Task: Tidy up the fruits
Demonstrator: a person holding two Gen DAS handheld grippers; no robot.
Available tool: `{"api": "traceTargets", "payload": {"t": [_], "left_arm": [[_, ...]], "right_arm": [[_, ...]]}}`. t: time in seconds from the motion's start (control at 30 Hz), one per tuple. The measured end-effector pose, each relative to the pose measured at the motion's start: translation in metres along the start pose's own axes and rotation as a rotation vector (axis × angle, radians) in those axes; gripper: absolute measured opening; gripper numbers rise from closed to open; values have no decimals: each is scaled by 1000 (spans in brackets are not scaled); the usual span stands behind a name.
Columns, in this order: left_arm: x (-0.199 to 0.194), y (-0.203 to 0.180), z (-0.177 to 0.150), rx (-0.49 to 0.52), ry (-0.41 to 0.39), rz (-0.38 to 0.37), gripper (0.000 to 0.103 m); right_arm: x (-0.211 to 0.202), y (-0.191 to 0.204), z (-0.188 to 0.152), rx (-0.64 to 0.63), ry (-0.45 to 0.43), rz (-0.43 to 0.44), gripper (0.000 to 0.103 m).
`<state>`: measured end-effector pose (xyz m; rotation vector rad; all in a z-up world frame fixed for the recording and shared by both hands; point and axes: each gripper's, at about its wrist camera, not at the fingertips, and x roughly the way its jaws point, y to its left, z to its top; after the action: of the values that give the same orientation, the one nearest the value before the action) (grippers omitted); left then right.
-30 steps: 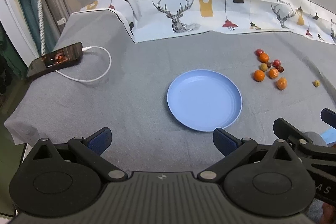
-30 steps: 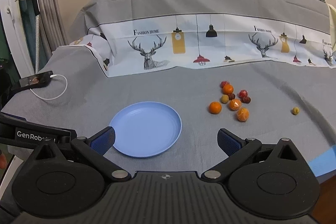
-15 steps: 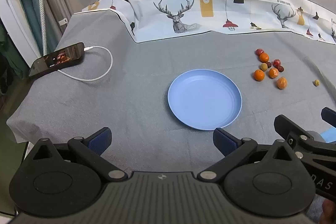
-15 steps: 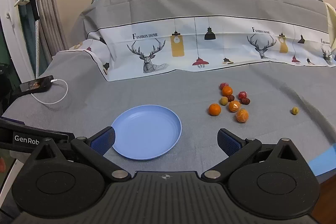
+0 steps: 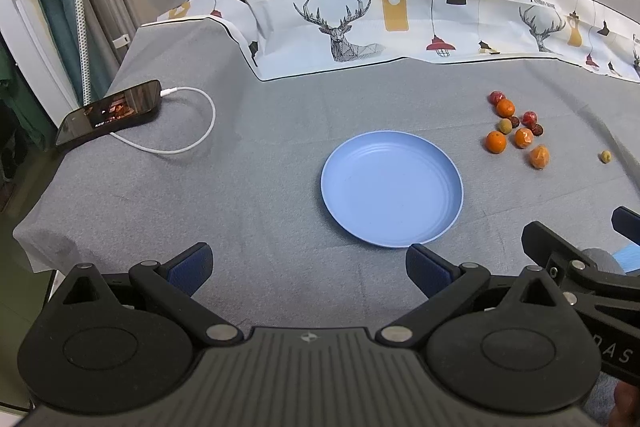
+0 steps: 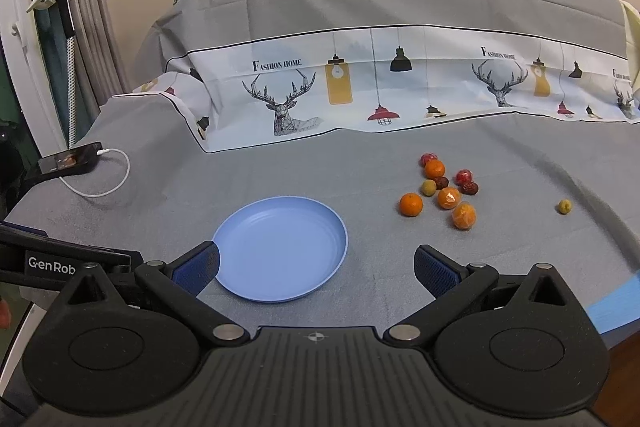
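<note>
An empty blue plate (image 5: 391,187) (image 6: 280,251) lies on the grey cloth. To its right is a cluster of small fruits (image 5: 516,131) (image 6: 444,189): several orange ones, red ones, dark ones and a green one. A lone small green fruit (image 5: 605,156) (image 6: 565,206) lies further right. My left gripper (image 5: 308,267) is open and empty, above the near edge of the cloth, left of the plate's front. My right gripper (image 6: 316,267) is open and empty, just before the plate's near rim. The right gripper also shows at the left wrist view's right edge.
A phone (image 5: 110,111) (image 6: 70,158) with a white charging cable (image 5: 188,143) lies at the far left of the cloth. A printed deer-pattern cloth (image 5: 400,23) rises at the back. A blue strip (image 6: 616,301) marks the near right edge.
Both views have shifted slightly: the left gripper has eased back and up a little, and the right gripper has risen slightly. Nothing on the cloth has moved.
</note>
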<state>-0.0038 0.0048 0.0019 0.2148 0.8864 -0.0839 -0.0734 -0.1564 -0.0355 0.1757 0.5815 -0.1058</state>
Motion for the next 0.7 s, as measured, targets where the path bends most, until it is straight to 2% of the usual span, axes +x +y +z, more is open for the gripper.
{"api": "traceTargets", "payload": {"t": [0.7], "left_arm": [[0, 1, 0, 4, -3, 4, 103]], "right_arm": [[0, 2, -1, -3, 3, -6, 103]]}}
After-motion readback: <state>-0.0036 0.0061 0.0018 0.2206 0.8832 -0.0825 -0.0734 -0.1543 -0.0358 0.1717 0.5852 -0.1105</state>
